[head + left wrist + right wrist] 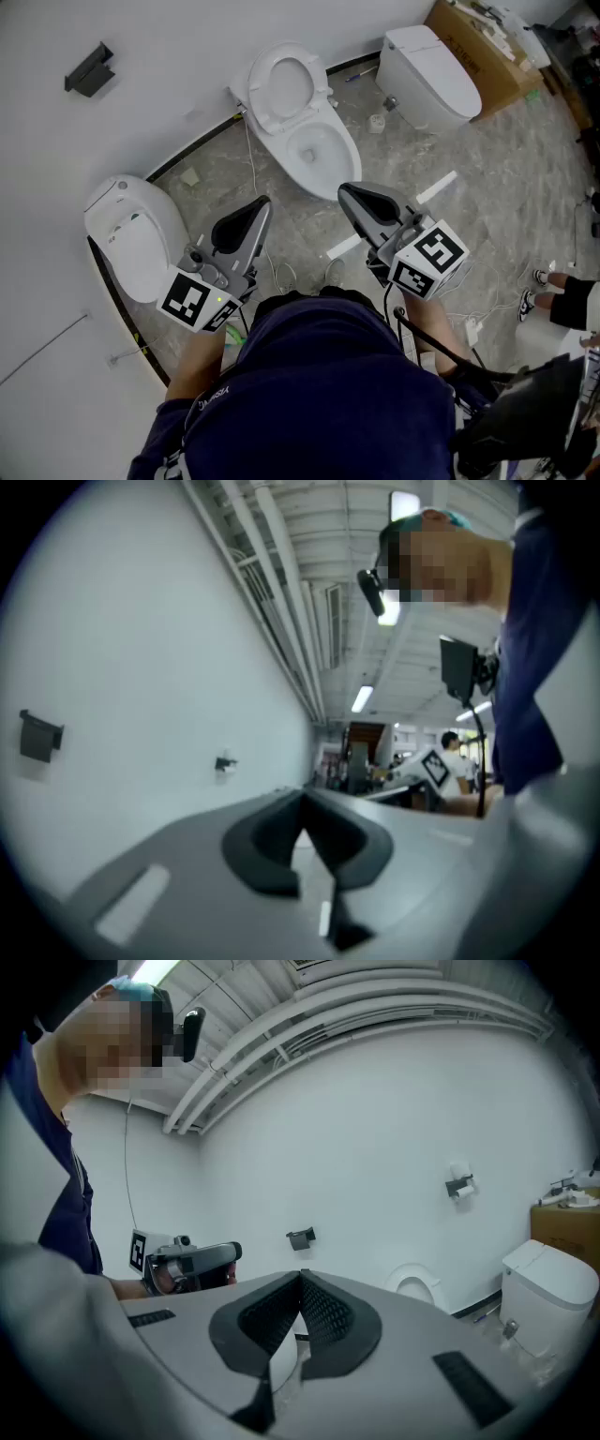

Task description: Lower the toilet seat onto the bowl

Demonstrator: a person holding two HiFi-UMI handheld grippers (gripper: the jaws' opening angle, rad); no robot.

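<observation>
White seat (284, 86) up vs wall (169, 56), bowl (323, 155) uncovered. L claw (261, 204) & R claw (347, 193) both closed tight, nothing in either, well short of bowl.

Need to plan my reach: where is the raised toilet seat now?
In the head view, the seat stands up against the wall at top centre, behind its bowl, between the left toilet and the right toilet.

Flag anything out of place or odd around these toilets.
The middle toilet's seat stands raised, while the left toilet and the right toilet are closed. Two white strips lie loose on the floor, and thin cables trail across it. No spill or damage shows.
</observation>
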